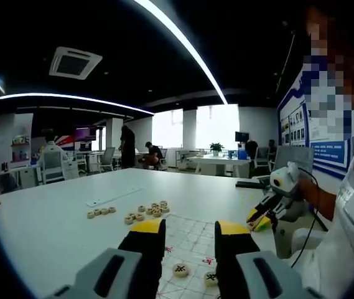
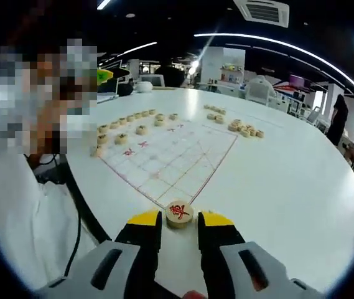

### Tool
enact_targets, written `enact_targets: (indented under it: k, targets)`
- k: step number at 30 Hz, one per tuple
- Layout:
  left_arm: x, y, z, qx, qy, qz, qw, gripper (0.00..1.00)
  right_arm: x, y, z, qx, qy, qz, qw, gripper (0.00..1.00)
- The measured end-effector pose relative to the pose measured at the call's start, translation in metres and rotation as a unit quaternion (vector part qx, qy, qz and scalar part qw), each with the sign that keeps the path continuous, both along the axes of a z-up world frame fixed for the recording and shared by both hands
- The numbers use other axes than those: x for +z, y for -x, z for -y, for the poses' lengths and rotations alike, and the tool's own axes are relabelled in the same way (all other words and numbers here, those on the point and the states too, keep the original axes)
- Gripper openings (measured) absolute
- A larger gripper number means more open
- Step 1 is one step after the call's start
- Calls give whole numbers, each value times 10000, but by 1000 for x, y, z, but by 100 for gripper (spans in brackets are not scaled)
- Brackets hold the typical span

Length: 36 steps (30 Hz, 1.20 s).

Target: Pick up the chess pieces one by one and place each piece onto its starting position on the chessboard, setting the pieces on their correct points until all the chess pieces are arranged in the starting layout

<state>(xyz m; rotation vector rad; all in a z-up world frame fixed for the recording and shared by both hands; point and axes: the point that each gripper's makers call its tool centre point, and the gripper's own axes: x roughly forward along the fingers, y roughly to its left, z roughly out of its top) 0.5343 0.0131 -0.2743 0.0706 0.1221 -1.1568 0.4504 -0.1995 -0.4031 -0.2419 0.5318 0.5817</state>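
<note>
In the right gripper view, the right gripper point(image 2: 179, 219) had its yellow-tipped jaws closed on a round wooden piece point(image 2: 179, 212) marked with a red character, held just above the near corner of the chessboard point(image 2: 170, 159), a white sheet with red grid lines lying on the white table point(image 2: 276, 168). Along the board's far-left edge stood a row of pieces point(image 2: 130, 120), with two more pieces just inside that row. A loose pile of pieces point(image 2: 244, 129) lay on the table beyond the board's far corner, and a smaller cluster point(image 2: 214, 113) sat near it. In the left gripper view, the left gripper point(image 1: 189, 233) hovered over the board point(image 1: 186, 240) with its jaws apart and nothing between them; a piece point(image 1: 181, 270) rested on the board in the gap below, and another point(image 1: 211, 278), with a black character, sat beside the right jaw. Further off lay a heap point(image 1: 147, 212) of pieces and a short row point(image 1: 101, 212) beside it. The right gripper point(image 1: 265, 215) showed at the right of this view.
</note>
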Motion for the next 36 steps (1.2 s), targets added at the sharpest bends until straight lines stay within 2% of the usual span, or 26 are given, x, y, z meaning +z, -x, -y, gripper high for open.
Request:
enact_targets:
  k: [1,6,10,18,24,30,36]
  targets:
    - [0,0,0,2,0,0,10000,33,0,0,0,23,12,7,10000,42]
    - [1,0,0,1,8,2,10000,33,19,0,-3,4,-245,207,9995,41]
    - [0,-2,-1,31,-8,-10,10000,33,34,-9,1,-97,-364,369,9986,41]
    - [3,0,-3,32,28,35,10000,33,76,-39,14,-308,-453,721,9959,48]
    - [5,0,-5,33,43,49,10000,33,99,-72,19,-315,-268,922,9949,49]
    - [5,-1,-7,68,48,42,10000,33,100,-109,27,-344,-183,871,9954,47]
    - [4,-2,-7,64,33,29,10000,33,85,-145,35,-460,-182,640,9967,47]
